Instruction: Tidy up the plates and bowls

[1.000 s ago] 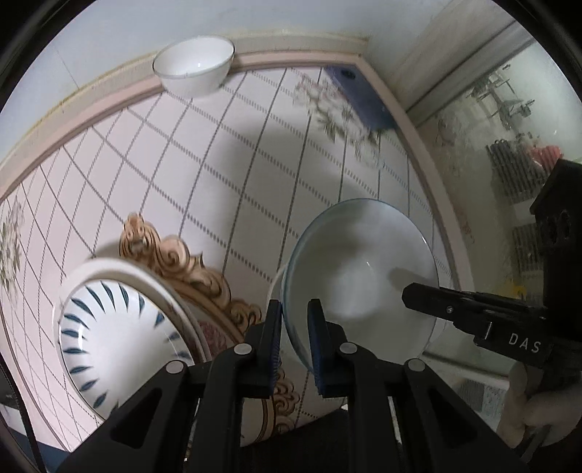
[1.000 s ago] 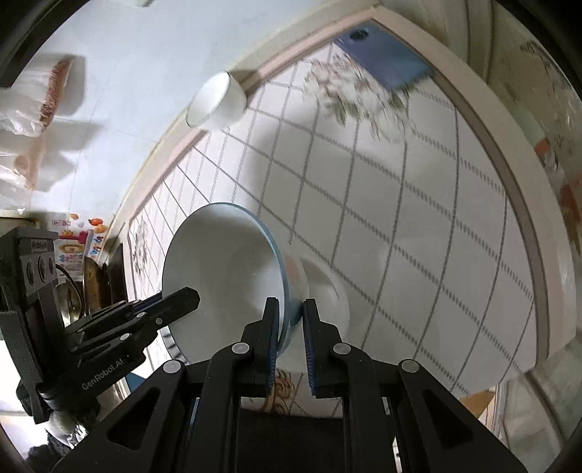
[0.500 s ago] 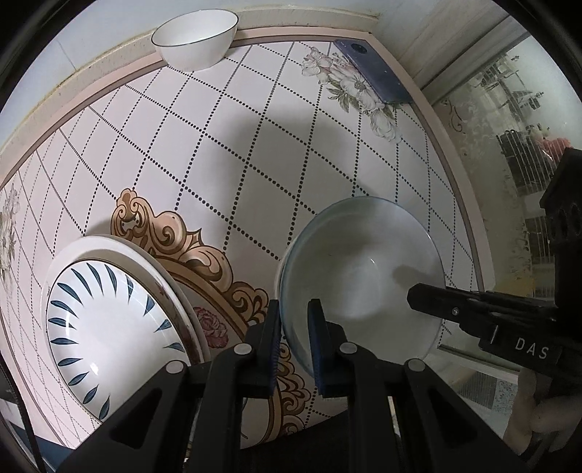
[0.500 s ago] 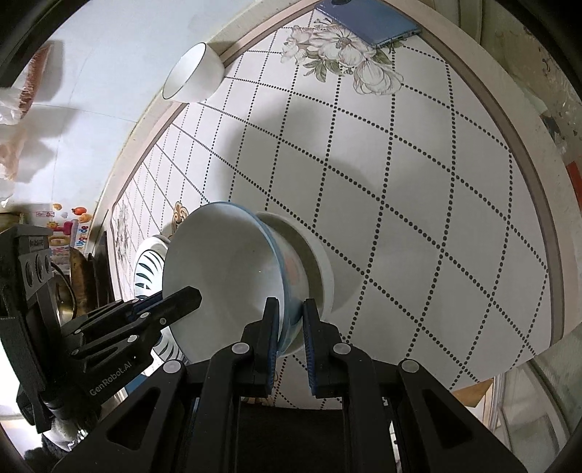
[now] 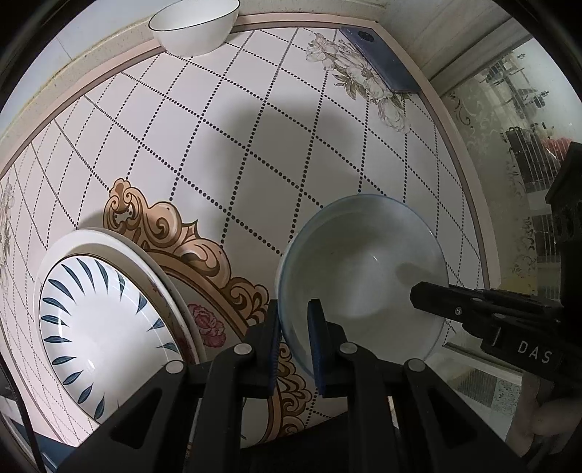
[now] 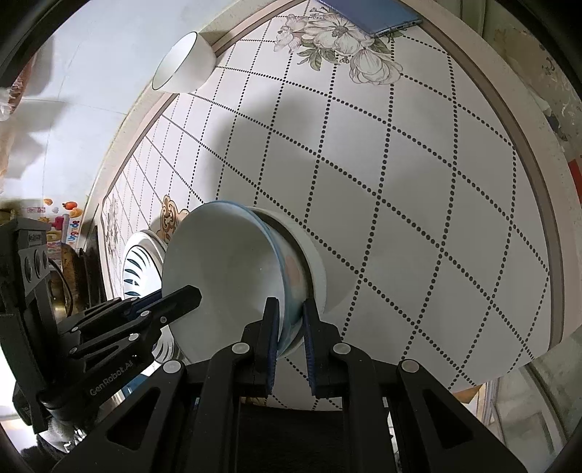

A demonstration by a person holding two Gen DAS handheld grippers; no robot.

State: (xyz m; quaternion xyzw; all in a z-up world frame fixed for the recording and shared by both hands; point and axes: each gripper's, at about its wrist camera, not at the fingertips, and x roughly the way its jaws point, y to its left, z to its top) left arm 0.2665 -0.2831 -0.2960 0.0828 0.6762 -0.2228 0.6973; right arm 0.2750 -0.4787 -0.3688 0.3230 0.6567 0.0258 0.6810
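A pale blue-rimmed bowl [image 5: 363,276] is held between both grippers above the tiled table. My left gripper [image 5: 294,320] is shut on its left rim. My right gripper [image 6: 291,320] is shut on its right rim; the bowl [image 6: 225,269] is tilted, with a white foot ring towards the table. A blue-feather-patterned plate [image 5: 94,320] sits on a larger plate at the left, also seen in the right wrist view [image 6: 140,265]. A small white bowl [image 5: 192,25] stands at the table's far edge, also seen in the right wrist view [image 6: 182,65].
A dark blue phone [image 5: 382,62] lies at the far right corner of the table [image 5: 218,145], also seen in the right wrist view [image 6: 367,14]. The table's right edge borders a glass door. Wall runs behind the far edge.
Both grippers have lifted the pale bowl higher off the table. More of the table, the patterned plate and the phone has come into view.
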